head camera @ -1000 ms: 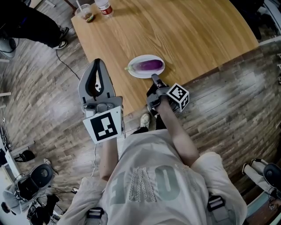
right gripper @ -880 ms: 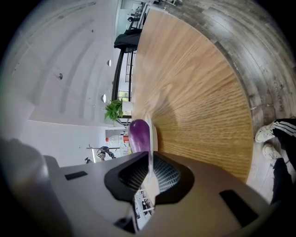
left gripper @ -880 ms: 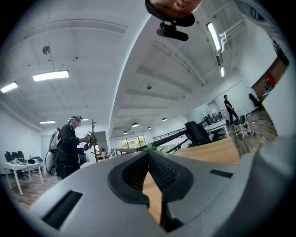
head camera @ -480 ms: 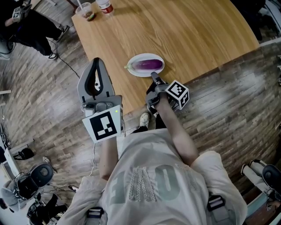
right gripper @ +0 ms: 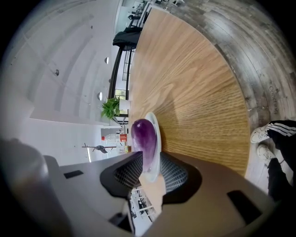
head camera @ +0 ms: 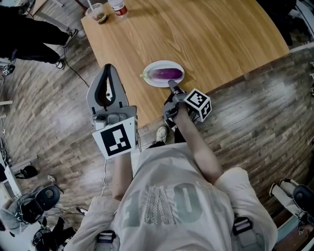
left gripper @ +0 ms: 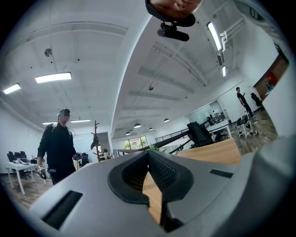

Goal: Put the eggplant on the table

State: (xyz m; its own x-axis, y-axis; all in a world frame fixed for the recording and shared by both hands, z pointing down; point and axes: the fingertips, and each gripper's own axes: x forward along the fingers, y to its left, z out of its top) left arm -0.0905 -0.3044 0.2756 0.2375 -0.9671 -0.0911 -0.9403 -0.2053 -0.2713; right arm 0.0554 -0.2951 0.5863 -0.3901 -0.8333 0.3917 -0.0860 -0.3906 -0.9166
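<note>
Fingers [right gripper: 126, 175] of the right gripper [head camera: 172, 88] are being opened around the plate [head camera: 162, 84] rim, the eggplant [head camera: 167, 73] lying on it; the left gripper [head camera: 109, 68] is seen closed, empty.

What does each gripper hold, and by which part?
Nothing is gripped: the right gripper, jaws opening, straddles the near rim of the white round plate; the left gripper is empty.

Pale printed T-shirt [head camera: 167, 206], short sleeves [head camera: 234, 180]

- Shirt [head camera: 162, 206]: large pale characters across the front, possibly "100"; reading uncertain.
- Bottle [head camera: 117, 6]: red label, print too small to read.
</note>
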